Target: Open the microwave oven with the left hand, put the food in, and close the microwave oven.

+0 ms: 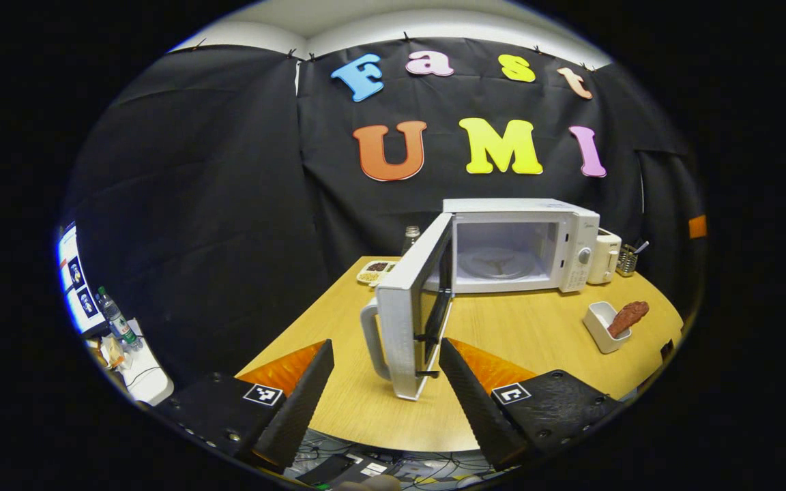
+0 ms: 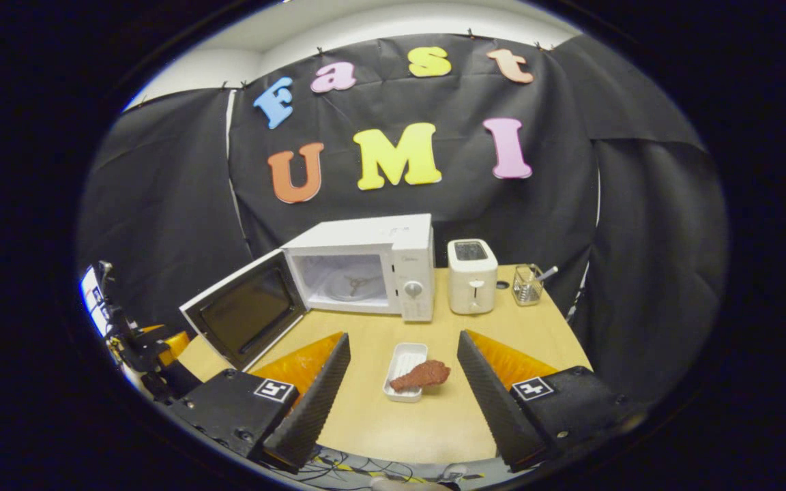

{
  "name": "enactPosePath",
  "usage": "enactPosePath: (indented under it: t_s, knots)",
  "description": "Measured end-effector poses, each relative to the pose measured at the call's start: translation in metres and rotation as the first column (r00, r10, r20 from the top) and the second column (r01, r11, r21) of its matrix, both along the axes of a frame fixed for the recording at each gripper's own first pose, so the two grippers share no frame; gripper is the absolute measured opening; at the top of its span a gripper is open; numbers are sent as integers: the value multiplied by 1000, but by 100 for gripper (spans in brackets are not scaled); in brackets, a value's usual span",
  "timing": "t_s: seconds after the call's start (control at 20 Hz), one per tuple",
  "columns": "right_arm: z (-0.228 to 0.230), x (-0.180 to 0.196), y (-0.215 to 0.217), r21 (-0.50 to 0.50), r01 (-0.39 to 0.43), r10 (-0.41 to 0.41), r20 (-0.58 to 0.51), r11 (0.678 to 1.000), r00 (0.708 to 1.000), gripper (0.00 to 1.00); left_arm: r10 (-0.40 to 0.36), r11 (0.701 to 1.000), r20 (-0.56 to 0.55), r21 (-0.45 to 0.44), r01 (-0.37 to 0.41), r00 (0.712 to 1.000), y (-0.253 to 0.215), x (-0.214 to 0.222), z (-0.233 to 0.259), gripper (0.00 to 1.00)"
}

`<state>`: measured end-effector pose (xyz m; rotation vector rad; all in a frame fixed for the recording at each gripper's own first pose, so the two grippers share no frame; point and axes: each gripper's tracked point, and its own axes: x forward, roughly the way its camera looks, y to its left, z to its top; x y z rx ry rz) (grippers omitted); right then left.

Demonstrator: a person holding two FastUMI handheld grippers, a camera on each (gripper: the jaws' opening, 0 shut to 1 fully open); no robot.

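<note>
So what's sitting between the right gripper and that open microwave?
In the right gripper view, a white dish holding the food lies between the right gripper and the microwave; beyond it, bare table.

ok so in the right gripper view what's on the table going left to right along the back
microwave door, swung open → microwave oven → toaster → small clear holder with a utensil in it
</note>
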<state>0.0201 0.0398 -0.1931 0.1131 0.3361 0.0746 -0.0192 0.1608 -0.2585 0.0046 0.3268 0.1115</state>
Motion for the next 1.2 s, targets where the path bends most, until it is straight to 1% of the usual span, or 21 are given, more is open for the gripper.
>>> enactPosePath:
  t_s: [0.05, 0.15, 0.35, 0.4, 0.45, 0.5, 0.55, 0.6, 0.65, 0.7, 0.75, 0.8, 0.85, 0.9, 0.95, 1.0, 1.05, 1.1, 1.15, 1.2]
  knots:
    - [-17, 6, -8, 9, 3, -3, -24, 1000, 1000, 100, -15, 1000, -9, 2, 15, 1000, -8, -1, 1, 95]
    - [-49, 15, -21, 38, 8, -5, -83, 999, 997, 100, -49, 999, -7, 8, 49, 999, -28, 3, 8, 95]
    - [-111, 39, -33, 125, -20, 45, -193, 992, 980, 100, -104, 994, 16, 16, 104, 994, -72, 12, 37, 96]
    - [-125, 45, -34, 147, -37, 69, -220, 988, 973, 89, -117, 993, 34, 19, 117, 993, -85, 16, 49, 96]
    - [-137, 52, -32, 166, -59, 98, -239, 984, 966, 99, -129, 992, 50, 21, 128, 990, -98, 18, 60, 95]
    - [-147, 61, -31, 170, -86, 128, -254, 982, 959, 87, -132, 991, 63, 22, 131, 989, -109, 22, 71, 95]
    - [-158, 70, -30, 167, -114, 157, -272, 979, 949, 87, -137, 991, 76, 21, 136, 988, -120, 28, 82, 95]
    - [-168, 77, -30, 176, -139, 187, -291, 974, 938, 98, -140, 990, 91, 22, 138, 986, -133, 32, 93, 95]
    - [-178, 85, -30, 204, -160, 220, -312, 966, 924, 98, -138, 990, 99, 25, 136, 986, -144, 37, 103, 95]
    - [-183, 93, -27, 249, -181, 260, -332, 951, 907, 84, -138, 990, 110, 28, 135, 984, -155, 42, 113, 95]
    - [-188, 101, -21, 295, -196, 297, -351, 935, 888, 94, -135, 991, 121, 32, 132, 983, -166, 48, 122, 95]
    - [-188, 108, -15, 343, -213, 336, -356, 915, 872, 75, -130, 991, 124, 35, 127, 984, -175, 55, 129, 95]
    - [-188, 116, -13, 375, -220, 361, -362, 901, 859, 85, -121, 992, 126, 37, 117, 985, -183, 60, 134, 95]
    - [-188, 126, -12, 392, -221, 374, -372, 893, 850, 65, -117, 993, 135, 37, 113, 984, -190, 66, 141, 95]
    - [-189, 132, -13, 401, -222, 383, -383, 889, 840, 74, -113, 993, 132, 39, 109, 985, -198, 71, 146, 95]
    - [-192, 136, -13, 414, -224, 397, -398, 882, 827, 51, -106, 994, 133, 47, 101, 985, -203, 76, 149, 95]
    - [-192, 138, -13, 428, -221, 408, -414, 876, 814, 46, -102, 994, 136, 54, 96, 985, -209, 81, 155, 95]
    - [-192, 138, -13, 448, -224, 426, -425, 866, 798, 35, -96, 994, 137, 60, 89, 986, -214, 85, 157, 95]
    - [-191, 136, -11, 472, -222, 446, -438, 853, 781, 30, -93, 994, 137, 64, 85, 986, -219, 90, 159, 95]
    - [-191, 136, -10, 492, -211, 455, -450, 844, 768, 21, -88, 995, 135, 68, 79, 987, -223, 93, 160, 95]
